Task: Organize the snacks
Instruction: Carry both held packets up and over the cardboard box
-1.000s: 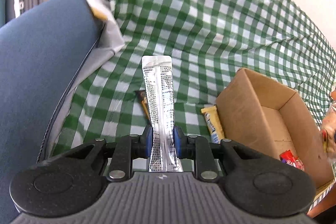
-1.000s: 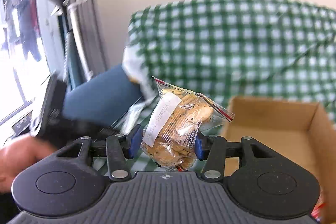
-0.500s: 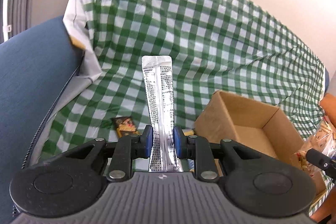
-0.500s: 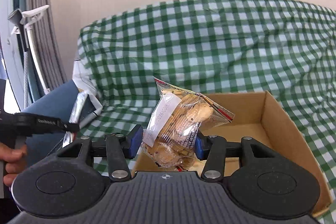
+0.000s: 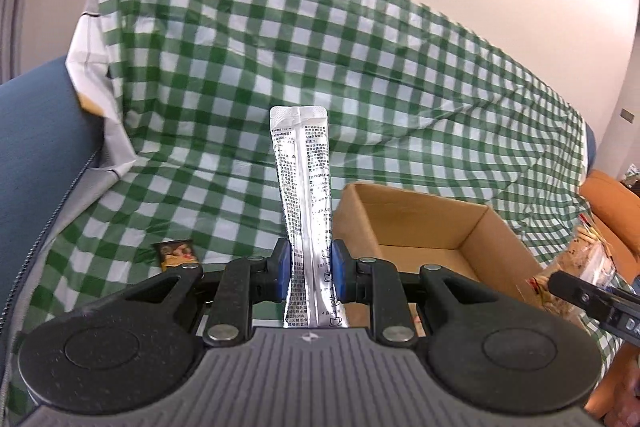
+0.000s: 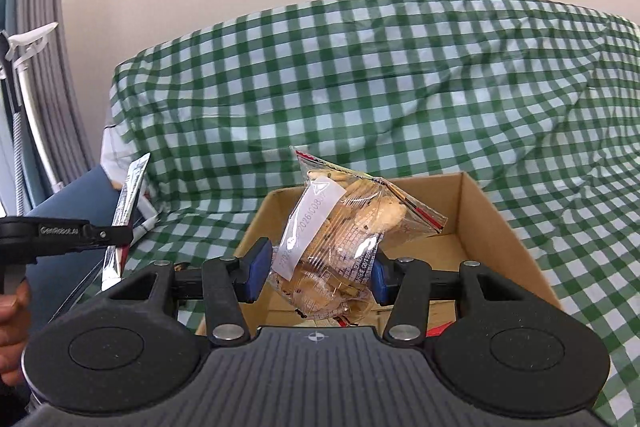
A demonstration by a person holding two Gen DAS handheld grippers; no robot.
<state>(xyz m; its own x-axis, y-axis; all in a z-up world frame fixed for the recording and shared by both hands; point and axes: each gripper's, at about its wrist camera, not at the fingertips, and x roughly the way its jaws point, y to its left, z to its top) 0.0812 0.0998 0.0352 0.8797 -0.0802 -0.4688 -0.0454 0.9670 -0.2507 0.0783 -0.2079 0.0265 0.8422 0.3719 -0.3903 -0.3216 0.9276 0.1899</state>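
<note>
My left gripper (image 5: 308,277) is shut on a long silver stick sachet (image 5: 306,195) that stands upright between its blue pads. An open cardboard box (image 5: 476,247) sits just right of it on the green checked cloth. My right gripper (image 6: 318,275) is shut on a clear bag of biscuits (image 6: 344,227) with a white label, held over the near part of the cardboard box (image 6: 500,223). In the right wrist view the left gripper (image 6: 116,233) and its silver stick sachet (image 6: 128,199) show at the left. The bag of biscuits (image 5: 588,259) appears at the right edge of the left wrist view.
A small dark snack packet (image 5: 176,254) lies on the checked cloth (image 5: 280,47) left of the box. A blue cushion (image 5: 36,155) rises at the left, an orange seat (image 5: 612,203) at the far right. A red wrapper (image 6: 440,327) lies inside the box. A hand (image 6: 12,331) shows at left.
Both views have swung toward the box. The left gripper has risen and moved right with the sachet. The right gripper has moved with the biscuit bag over the box.
</note>
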